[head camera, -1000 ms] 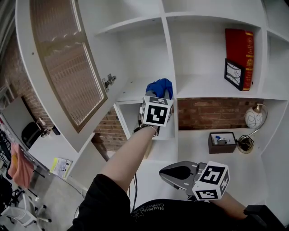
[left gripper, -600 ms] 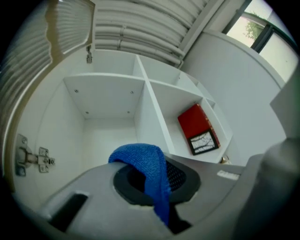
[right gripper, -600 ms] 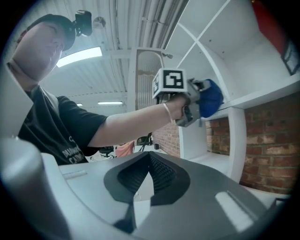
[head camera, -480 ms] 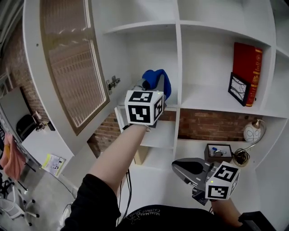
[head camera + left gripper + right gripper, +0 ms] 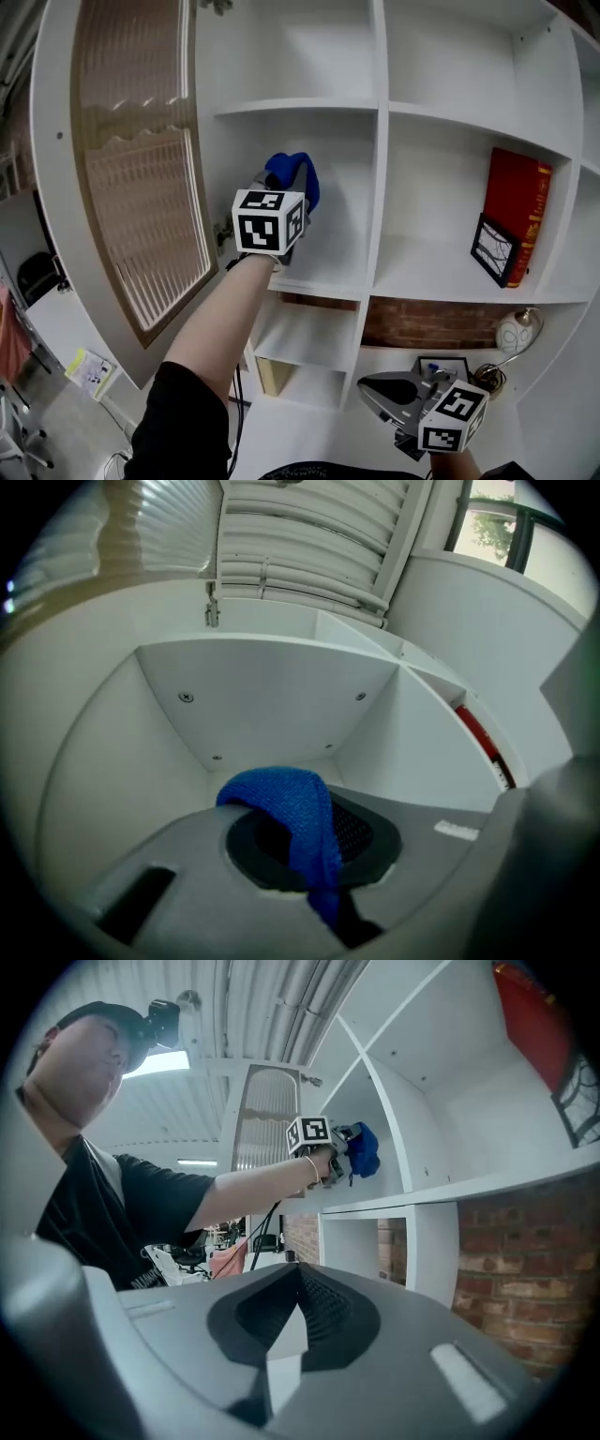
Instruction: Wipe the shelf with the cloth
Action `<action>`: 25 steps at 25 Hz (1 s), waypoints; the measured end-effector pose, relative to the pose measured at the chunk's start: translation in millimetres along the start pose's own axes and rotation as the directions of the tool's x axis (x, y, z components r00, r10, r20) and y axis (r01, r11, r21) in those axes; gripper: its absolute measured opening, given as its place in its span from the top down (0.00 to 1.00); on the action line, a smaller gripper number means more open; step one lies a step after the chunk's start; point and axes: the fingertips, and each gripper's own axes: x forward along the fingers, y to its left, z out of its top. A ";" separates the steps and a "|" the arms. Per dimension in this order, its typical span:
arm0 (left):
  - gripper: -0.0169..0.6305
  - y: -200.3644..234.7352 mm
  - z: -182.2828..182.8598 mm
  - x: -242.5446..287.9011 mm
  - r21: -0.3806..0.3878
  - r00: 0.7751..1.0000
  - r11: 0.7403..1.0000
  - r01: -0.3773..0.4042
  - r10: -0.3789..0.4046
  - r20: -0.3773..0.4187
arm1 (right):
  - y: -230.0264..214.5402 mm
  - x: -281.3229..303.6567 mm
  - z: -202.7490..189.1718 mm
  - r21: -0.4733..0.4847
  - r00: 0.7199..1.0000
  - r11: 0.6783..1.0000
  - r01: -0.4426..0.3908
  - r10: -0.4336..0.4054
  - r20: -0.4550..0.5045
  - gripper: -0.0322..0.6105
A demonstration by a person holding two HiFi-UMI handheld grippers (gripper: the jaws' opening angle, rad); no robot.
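Your left gripper [image 5: 284, 187] has its grey plastic jaws clenched on the soft blue knitted cloth [image 5: 292, 174]. In the left gripper view the cloth [image 5: 296, 810] is bunched up and bumpy, and it hangs down over the rough dark pads like a floppy tongue.

The cloth is up inside one square box of the big white shelf unit [image 5: 378, 112]. It is above the smooth flat shelf board [image 5: 323, 278] of that box. You cannot tell if it touches the board or the back wall.

Your left arm [image 5: 220, 323] is stretched out long, up and forward, with a bare forearm and a black sleeve at the top. The white cube with black squares sits on the gripper, just below the cloth.

Your right gripper [image 5: 375, 392] is held low, near your body, well apart from the cloth. Its jaws are pressed together with nothing between them, as the right gripper view [image 5: 295, 1309] shows.

To the left of your arm, the open white cupboard door [image 5: 131, 178] has a wavy, ribbed see-through panel. In the next box to the right, a tall red book [image 5: 514, 208] stands up, and a small black-framed picture [image 5: 494, 251] leans on it.
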 end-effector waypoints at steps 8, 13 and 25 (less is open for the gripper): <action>0.95 47.4 0.0 62.7 0.017 0.997 0.997 -0.076 0.076 0.010 | -29.3 7.8 47.4 0.001 0.997 1.000 -0.017 0.017 0.071 0.94; 0.96 64.4 -7.8 84.9 -0.006 0.991 0.992 -0.124 0.124 0.042 | -33.2 26.9 44.8 0.032 0.995 0.995 -0.093 0.092 0.030 0.94; 0.96 85.8 -34.6 114.3 -0.070 0.981 0.980 -0.185 0.189 0.045 | -46.6 91.8 82.5 -0.035 0.996 0.996 -0.077 0.075 -0.053 0.94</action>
